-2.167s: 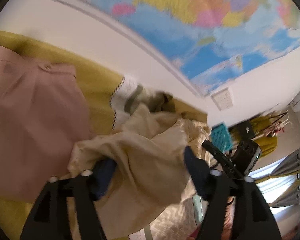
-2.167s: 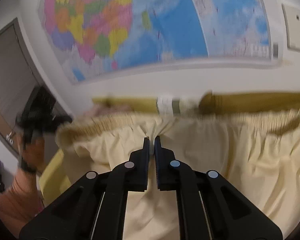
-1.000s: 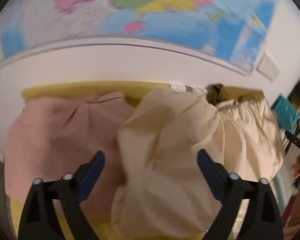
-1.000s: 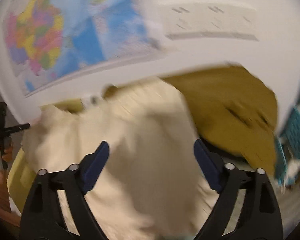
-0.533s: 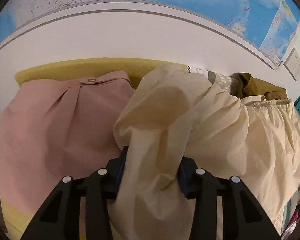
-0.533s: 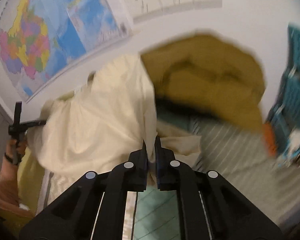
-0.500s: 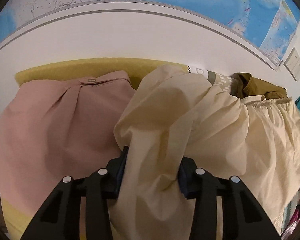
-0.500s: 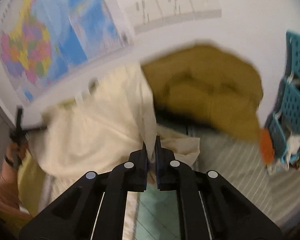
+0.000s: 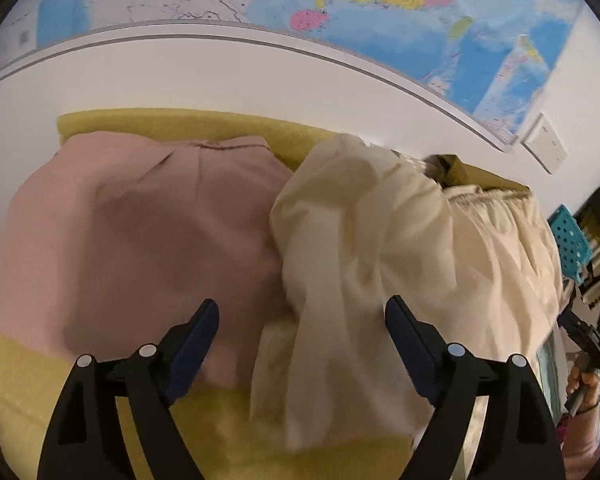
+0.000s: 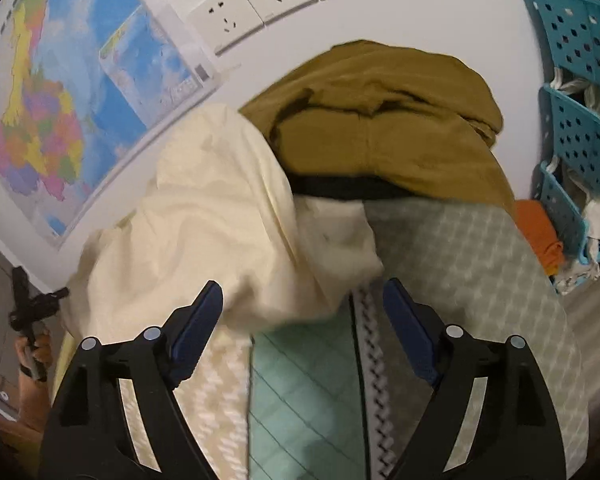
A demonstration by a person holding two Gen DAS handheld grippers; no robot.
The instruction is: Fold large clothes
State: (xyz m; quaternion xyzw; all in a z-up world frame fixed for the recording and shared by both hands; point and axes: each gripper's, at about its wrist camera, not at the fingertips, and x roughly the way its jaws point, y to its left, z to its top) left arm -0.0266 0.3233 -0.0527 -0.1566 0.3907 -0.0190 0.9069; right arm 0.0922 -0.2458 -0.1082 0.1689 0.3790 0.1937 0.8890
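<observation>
Yellow bedding [image 9: 228,432] covered the near part of the bed under the left gripper [image 9: 300,320], whose jaws were opening; its blue-padded fingers [image 9: 198,336] stood wide apart, with a fold of the cream garment [image 9: 372,248] lying between them but not pressed by either pad. Left of that fold, a pink garment [image 9: 140,236] lay spread flat on the bedding, touching the cream garment along its edge. Beyond both, a white wall carried a coloured map [image 9: 380,4].

Under the right gripper [image 10: 302,304], a patterned quilt [image 10: 440,264] covered the bed. Its jaws were also opening, fingers [image 10: 202,320] wide apart, the cream garment's edge [image 10: 220,216] between them, untouched. Farther back lay an olive-brown garment [image 10: 400,120], then the wall sockets [image 10: 260,4]. A teal perforated rack [image 10: 576,80] stood at the right.
</observation>
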